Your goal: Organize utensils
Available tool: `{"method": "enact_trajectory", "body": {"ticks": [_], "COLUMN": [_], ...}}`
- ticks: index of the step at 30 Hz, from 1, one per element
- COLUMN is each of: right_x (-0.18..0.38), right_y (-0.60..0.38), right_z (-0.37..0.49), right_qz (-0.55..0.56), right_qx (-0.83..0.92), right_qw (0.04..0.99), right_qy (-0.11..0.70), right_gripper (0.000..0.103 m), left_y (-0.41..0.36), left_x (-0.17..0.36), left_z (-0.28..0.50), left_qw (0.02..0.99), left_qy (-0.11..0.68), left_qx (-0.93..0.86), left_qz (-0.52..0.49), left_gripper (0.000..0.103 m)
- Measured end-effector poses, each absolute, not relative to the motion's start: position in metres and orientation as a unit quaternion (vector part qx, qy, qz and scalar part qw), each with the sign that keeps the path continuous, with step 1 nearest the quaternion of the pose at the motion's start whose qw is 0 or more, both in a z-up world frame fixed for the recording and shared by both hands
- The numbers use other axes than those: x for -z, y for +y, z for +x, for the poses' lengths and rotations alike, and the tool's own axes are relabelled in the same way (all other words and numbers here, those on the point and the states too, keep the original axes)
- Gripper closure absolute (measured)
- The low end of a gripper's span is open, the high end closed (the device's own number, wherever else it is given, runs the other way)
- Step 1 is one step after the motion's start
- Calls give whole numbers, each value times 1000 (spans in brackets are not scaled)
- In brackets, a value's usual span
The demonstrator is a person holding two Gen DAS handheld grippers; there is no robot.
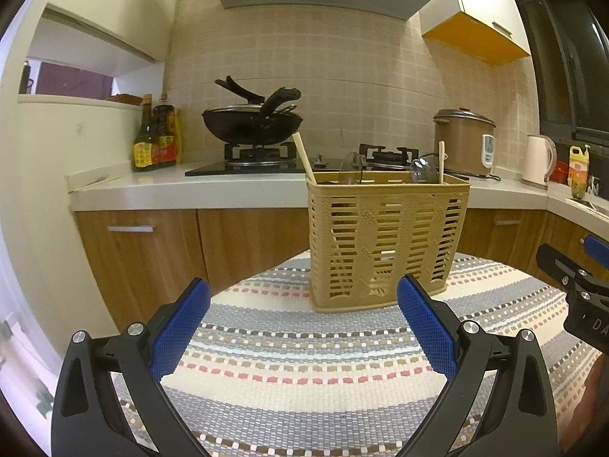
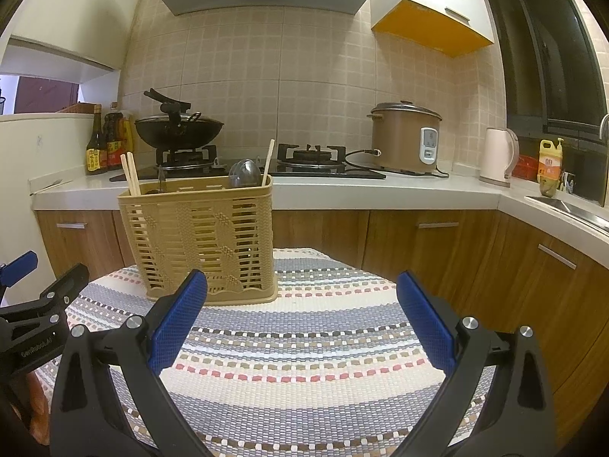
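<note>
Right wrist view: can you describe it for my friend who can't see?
A tan slotted basket holding chopsticks and a spoon stands on a striped mat. The open right gripper holds nothing.

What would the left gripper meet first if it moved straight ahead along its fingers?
Probably the tan utensil basket on the striped mat. The open left gripper points at the basket's lower left part, nothing lying between, though fisheye depth is uncertain.

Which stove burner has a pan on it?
The left burner: the black wok with its lid sits on its grate. The right burner, nearer the brown rice cooker, is bare.
</note>
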State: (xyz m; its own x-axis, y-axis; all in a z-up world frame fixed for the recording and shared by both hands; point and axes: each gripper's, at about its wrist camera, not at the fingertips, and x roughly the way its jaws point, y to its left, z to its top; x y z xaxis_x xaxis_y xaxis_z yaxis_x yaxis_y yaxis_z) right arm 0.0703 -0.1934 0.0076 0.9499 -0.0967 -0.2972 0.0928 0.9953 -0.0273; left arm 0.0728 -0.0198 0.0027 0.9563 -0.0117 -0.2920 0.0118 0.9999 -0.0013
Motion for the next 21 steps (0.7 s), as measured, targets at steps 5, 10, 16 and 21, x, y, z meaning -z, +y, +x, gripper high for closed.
{"method": "enact_trajectory", "body": {"ticks": [5,10,16,21], "right_x": [-8,-8,-8,-8], "right_y": [-192,-192,-191,-191], "right_z": [71,71,72,72], "right_qz": [-9,-9,-8,-7], "right_qx": [48,48,47,47], "right_qw": [987,987,987,987], "right_qy": [151,151,153,154], "right_gripper": [8,8,8,8], "left_y": [-19,-19,-20,-20], "left_x": [-2,-1,-1,-1], "left_z": [72,73,73,74], "left_qw": [989,989,988,988], "left_qy": [149,150,152,153], "left_qx": [6,5,6,5], "left_qz": [1,0,3,4], "left_gripper": [8,8,8,8]}}
